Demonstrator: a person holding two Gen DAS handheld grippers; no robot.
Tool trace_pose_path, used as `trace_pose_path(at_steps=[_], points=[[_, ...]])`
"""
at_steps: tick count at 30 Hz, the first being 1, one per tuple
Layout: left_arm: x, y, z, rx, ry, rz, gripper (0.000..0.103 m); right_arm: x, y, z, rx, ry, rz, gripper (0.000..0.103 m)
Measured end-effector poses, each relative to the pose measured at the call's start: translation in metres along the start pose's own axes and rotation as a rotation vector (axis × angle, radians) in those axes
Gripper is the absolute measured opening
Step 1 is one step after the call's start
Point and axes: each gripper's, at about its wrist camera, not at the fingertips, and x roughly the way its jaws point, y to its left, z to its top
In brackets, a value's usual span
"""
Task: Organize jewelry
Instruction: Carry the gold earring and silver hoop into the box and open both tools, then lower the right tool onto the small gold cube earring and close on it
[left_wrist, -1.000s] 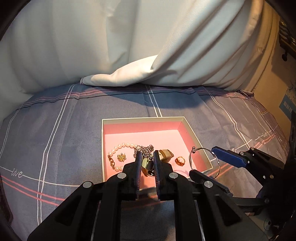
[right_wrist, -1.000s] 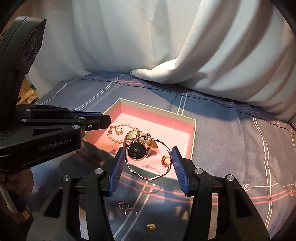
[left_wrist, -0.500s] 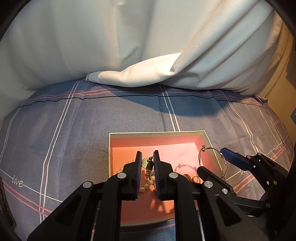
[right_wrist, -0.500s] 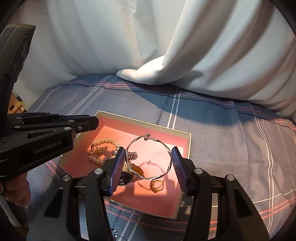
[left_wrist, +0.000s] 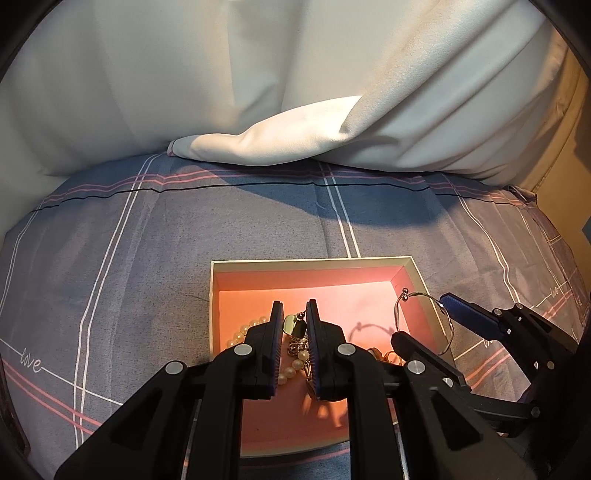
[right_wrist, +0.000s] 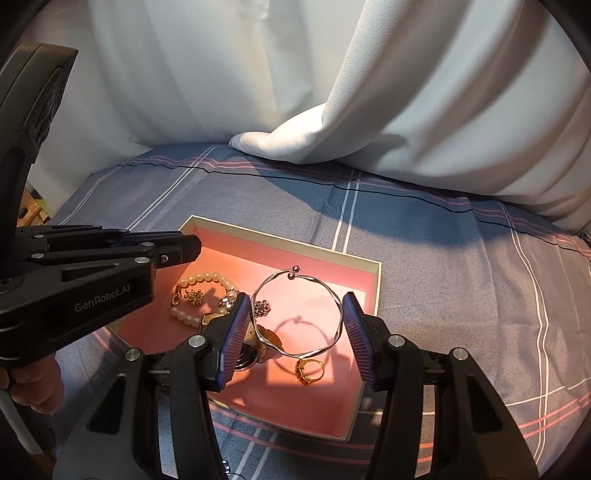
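The right gripper (right_wrist: 291, 325) clamps a bangle (right_wrist: 297, 314) above the box (right_wrist: 364, 295). The left gripper (left_wrist: 293, 325), jaws nearly together, pinches a watch (left_wrist: 291, 325).

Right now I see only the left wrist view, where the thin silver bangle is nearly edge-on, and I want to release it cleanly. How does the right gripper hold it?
Observer: The right gripper clamps the twisted silver bangle across its width, one blue pad on each side, with the ball ends pointing away.
Operator: What lies under it?
Observer: A small gold ring lies on the pink floor of the cream-rimmed box, below the bangle's near edge.
Operator: Is anything hidden behind my fingers?
Observer: A little gold charm sits inside the loop of the pearl bracelet.
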Motion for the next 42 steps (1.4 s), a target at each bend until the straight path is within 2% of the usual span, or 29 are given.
trace_pose_path(at_steps=[8, 10, 11, 12, 13, 14, 18, 22, 29, 31, 35, 37, 39, 40, 41, 42], points=[[-0.002, -0.001, 0.000, -0.003, -0.003, 0.002, 0.013, 0.001, 0.000, 0.000, 0.001, 0.005, 0.000, 0.052], [-0.004, 0.000, -0.001, -0.007, -0.003, 0.008, 0.015, -0.002, -0.001, -0.001, 0.006, -0.001, -0.017, 0.066], [-0.005, 0.001, -0.001, -0.016, 0.002, 0.012, 0.032, -0.006, -0.002, -0.002, 0.007, -0.020, -0.035, 0.080], [-0.007, 0.004, -0.002, -0.032, 0.000, 0.014, 0.058, -0.010, -0.003, -0.003, 0.009, -0.031, -0.039, 0.082], [-0.013, 0.007, -0.003, -0.052, -0.017, 0.015, 0.068, -0.014, -0.005, -0.005, 0.014, -0.031, -0.035, 0.082], [-0.020, 0.010, -0.006, -0.063, -0.041, 0.009, 0.071, -0.018, -0.007, -0.008, 0.020, -0.033, -0.032, 0.082], [-0.044, 0.008, -0.027, -0.023, -0.068, -0.021, 0.072, -0.037, -0.016, -0.031, 0.037, -0.039, -0.038, 0.082], [-0.055, 0.000, -0.066, 0.018, -0.052, -0.049, 0.072, -0.050, -0.024, -0.065, 0.074, -0.008, -0.031, 0.082], [-0.034, -0.025, -0.133, 0.119, 0.053, -0.076, 0.072, -0.046, -0.010, -0.128, 0.072, 0.131, 0.012, 0.082], [-0.026, -0.030, -0.143, 0.149, 0.066, -0.060, 0.071, -0.043, -0.005, -0.139, 0.068, 0.156, 0.018, 0.082], [-0.016, -0.025, -0.153, 0.139, 0.091, -0.049, 0.066, -0.038, 0.003, -0.146, 0.046, 0.161, 0.017, 0.082], [-0.015, -0.023, -0.154, 0.157, 0.080, -0.023, 0.057, -0.037, 0.006, -0.147, 0.034, 0.156, 0.024, 0.076], [-0.015, -0.022, -0.154, 0.174, 0.077, -0.001, 0.046, -0.038, 0.008, -0.147, 0.030, 0.146, 0.033, 0.063], [-0.015, -0.021, -0.154, 0.176, 0.073, 0.008, 0.043, -0.039, 0.009, -0.148, 0.031, 0.138, 0.038, 0.055], [-0.015, -0.019, -0.153, 0.175, 0.070, 0.012, 0.038, -0.039, 0.009, -0.148, 0.034, 0.137, 0.039, 0.040], [-0.015, -0.018, -0.153, 0.173, 0.069, 0.012, 0.036, -0.040, 0.009, -0.147, 0.033, 0.136, 0.037, 0.033]])
